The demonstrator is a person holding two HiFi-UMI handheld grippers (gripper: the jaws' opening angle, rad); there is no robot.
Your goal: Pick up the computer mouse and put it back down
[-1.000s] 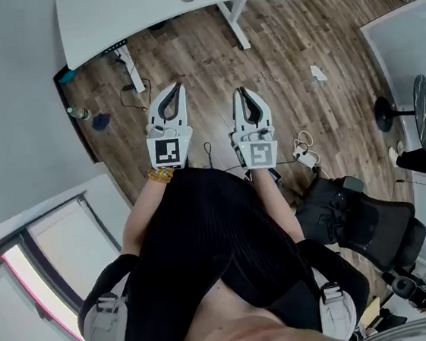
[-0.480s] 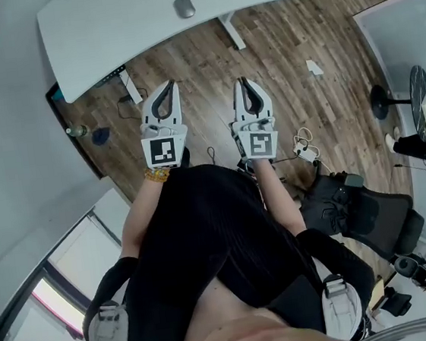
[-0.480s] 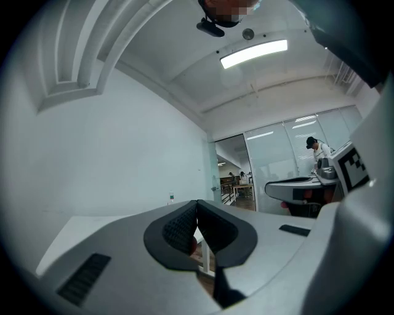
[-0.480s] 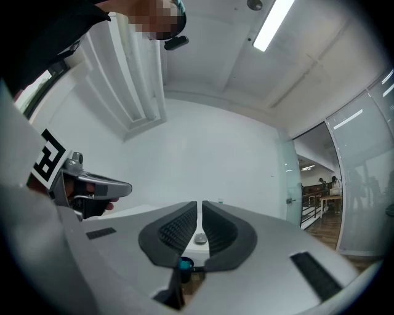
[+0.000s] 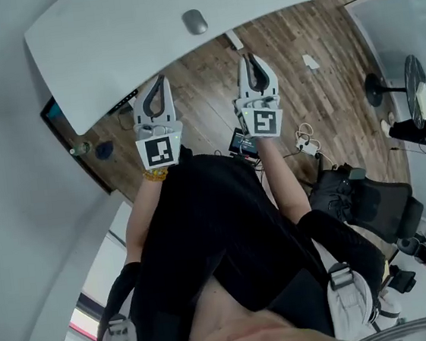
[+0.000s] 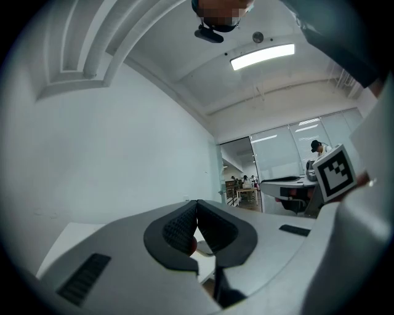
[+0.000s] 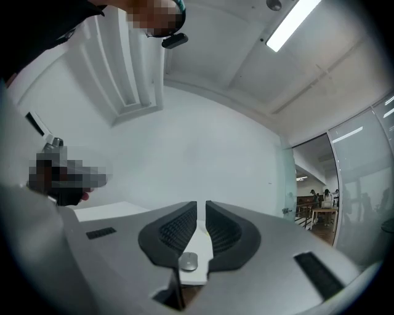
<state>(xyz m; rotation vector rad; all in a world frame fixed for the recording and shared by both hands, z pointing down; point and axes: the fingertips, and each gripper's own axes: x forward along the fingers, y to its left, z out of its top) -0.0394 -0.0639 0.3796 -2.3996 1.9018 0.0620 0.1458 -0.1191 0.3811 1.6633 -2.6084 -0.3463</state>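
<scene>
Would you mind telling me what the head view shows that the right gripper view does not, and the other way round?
Only the head view shows the black office chair and the tangle of cables on the floor. Only the right gripper view shows the long ceiling light and people at a distant table. Both show the grey computer mouse lying on the white desk, and the right gripper short of it, jaws together with nothing held.

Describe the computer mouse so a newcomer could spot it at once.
Find the large white desk at the top of the head view, above the brown wood-plank floor. Toward its right end lies a small grey oval computer mouse. It is the only thing visible on the desktop.
</scene>
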